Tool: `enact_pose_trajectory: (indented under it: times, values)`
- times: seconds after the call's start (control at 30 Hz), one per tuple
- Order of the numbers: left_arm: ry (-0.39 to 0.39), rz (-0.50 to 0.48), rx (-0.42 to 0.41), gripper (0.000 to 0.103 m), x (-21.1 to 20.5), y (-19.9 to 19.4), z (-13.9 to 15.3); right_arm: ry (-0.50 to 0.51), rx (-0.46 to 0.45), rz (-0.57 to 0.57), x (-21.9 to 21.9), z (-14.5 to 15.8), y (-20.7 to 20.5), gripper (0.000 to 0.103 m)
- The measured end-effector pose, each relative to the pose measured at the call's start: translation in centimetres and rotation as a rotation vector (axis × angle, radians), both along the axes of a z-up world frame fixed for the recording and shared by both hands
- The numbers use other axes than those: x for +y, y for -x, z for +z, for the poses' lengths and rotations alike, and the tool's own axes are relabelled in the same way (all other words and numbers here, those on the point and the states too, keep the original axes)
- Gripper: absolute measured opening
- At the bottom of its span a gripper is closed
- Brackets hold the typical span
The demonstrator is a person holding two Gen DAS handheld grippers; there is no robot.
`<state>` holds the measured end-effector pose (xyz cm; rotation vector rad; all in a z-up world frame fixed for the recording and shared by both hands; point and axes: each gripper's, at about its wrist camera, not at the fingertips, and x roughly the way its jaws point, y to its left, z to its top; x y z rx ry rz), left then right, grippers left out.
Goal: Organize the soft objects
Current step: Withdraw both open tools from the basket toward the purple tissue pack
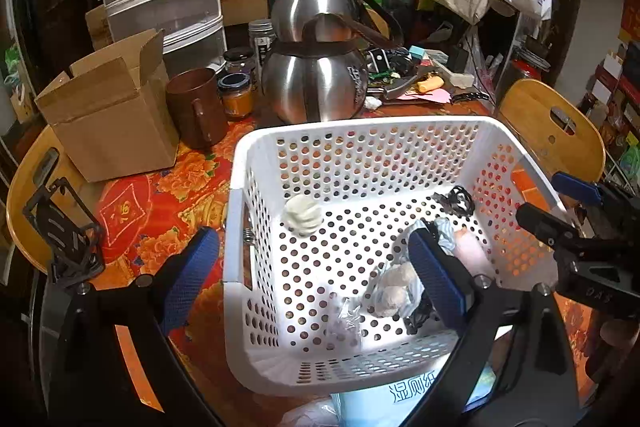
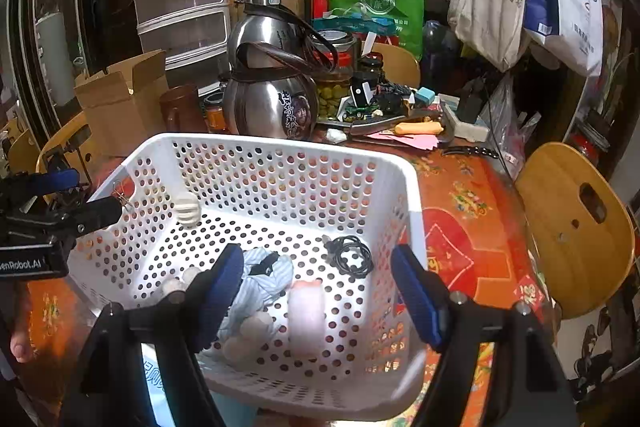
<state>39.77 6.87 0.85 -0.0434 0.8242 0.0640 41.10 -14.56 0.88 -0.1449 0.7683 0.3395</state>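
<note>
- Blue pads of the left tool (image 1: 316, 279) and right tool (image 2: 320, 295) stand released, nothing between them, both over the white basket (image 1: 360, 131)
- Soft things already lie inside: striped cloth (image 2: 260, 279), pink roll (image 2: 306, 311), white puff (image 1: 303, 215)
- Judgement: lift clear of the rim before fetching more
- Floral red table (image 2: 460, 211), cluttered with kettles (image 1: 316, 87), box (image 1: 108, 115)

White perforated basket (image 1: 256, 163) stands open-topped on the bench, its floor bare at centre. Steel kettles (image 1: 316, 87), a brown mug (image 1: 196, 111) and a cardboard box (image 1: 108, 119) crowd from 10 to 12 o'clock.
</note>
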Motion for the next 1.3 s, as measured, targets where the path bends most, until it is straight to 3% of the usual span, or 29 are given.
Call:
enact_pose_trajectory:
  times: [0.33,0.47,0.8,1.17,1.3]
  values:
    - [0.001,-0.004,-0.006,0.094,0.2,1.3,0.0,-0.008,0.020,0.000,-0.2,-0.5,0.7,0.076]
    - [-0.034,-0.007,-0.020,0.094,0.4,3.4,0.0,-0.028,0.013,-0.003,-1.1,-0.2,2.1,0.076]
    - [-0.037,-0.015,-0.109,0.095,0.5,13.8,0.8,-0.089,-0.030,0.004,-4.9,-0.1,10.2,0.082]
    - [-0.004,-0.054,-0.142,0.095,-0.9,25.9,-5.8,-0.160,-0.031,0.099,-5.2,-5.2,21.9,0.083]
    - [0.065,-0.080,-0.163,0.095,-1.1,28.6,-7.8,-0.176,-0.036,0.111,-4.9,-6.5,24.1,0.083]
